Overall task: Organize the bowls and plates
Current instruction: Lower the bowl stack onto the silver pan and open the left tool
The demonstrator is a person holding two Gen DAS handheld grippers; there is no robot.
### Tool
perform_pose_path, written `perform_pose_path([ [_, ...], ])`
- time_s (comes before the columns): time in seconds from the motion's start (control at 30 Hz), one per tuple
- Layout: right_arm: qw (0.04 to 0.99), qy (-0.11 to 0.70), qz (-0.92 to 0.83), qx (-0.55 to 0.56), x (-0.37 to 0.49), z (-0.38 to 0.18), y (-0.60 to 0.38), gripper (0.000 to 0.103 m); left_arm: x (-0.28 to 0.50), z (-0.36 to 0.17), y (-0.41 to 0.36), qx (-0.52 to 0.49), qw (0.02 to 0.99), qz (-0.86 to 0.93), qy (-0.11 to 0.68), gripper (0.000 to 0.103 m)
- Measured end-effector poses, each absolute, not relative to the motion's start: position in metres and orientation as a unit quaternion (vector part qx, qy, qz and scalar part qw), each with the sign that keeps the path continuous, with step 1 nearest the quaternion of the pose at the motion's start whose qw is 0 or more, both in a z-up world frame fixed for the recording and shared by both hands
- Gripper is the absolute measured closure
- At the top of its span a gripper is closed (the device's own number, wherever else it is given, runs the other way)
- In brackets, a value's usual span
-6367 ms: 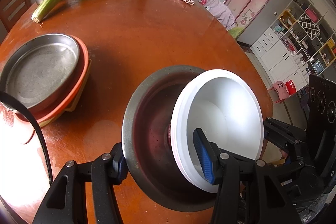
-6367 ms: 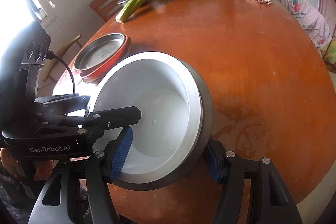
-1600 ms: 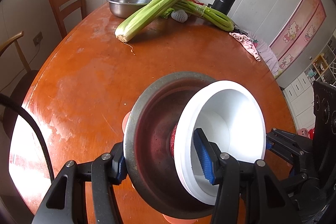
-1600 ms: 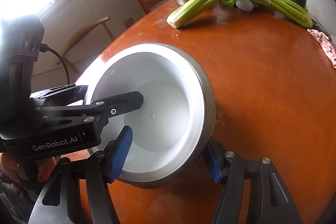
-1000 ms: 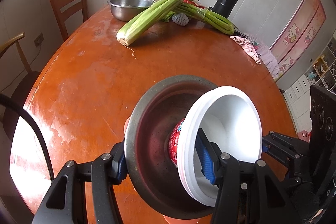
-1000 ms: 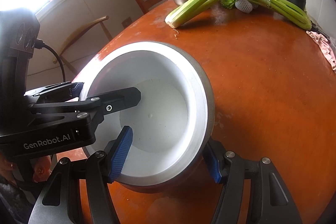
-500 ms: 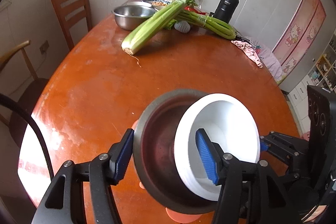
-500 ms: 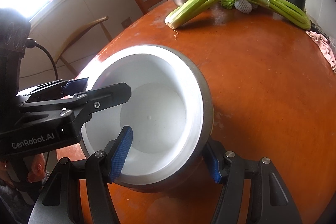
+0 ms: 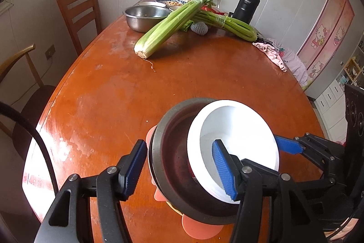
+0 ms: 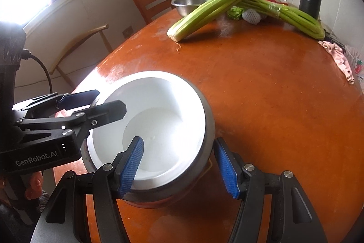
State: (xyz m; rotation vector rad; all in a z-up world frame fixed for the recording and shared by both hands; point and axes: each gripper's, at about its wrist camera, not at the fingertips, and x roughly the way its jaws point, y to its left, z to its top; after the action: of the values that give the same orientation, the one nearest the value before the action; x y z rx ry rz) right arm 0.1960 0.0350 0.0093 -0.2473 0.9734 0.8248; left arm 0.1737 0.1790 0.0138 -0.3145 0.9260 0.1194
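While the steel bowl [image 9: 173, 156] with the white bowl [image 9: 236, 129] nested inside it sits on an orange plate [image 9: 198, 231] at the near edge of the round wooden table [image 9: 182, 83], the left gripper [image 9: 179, 165] stands with its jaws just opened, 1 blue pad clear of the steel rim on the outside and the other inside the white bowl, pressing on nothing. The right gripper [image 10: 184, 163] straddles the opposite side, 1 pad inside the white bowl and 1 outside the steel wall, both apparently touching the stack. 2 celery bunches [image 9: 168, 26], a second steel bowl [image 9: 145, 15] and a black flask [image 9: 246, 6] lie far across the table.
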Motion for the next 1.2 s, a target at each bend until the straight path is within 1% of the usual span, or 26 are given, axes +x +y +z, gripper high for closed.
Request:
perform_pose_path([
  [0.13,0.815,0.423,0.368,-0.145,0.188,0.017,0.036,0.037,0.171,0.014,0.179,-0.152,0.881,0.057,0.444,0.044],
  [1.2,0.829,0.397,0.364,-0.147,0.174,0.034,0.031,0.037,0.153,0.027,0.180,-0.150,0.890,0.065,0.425,0.042],
])
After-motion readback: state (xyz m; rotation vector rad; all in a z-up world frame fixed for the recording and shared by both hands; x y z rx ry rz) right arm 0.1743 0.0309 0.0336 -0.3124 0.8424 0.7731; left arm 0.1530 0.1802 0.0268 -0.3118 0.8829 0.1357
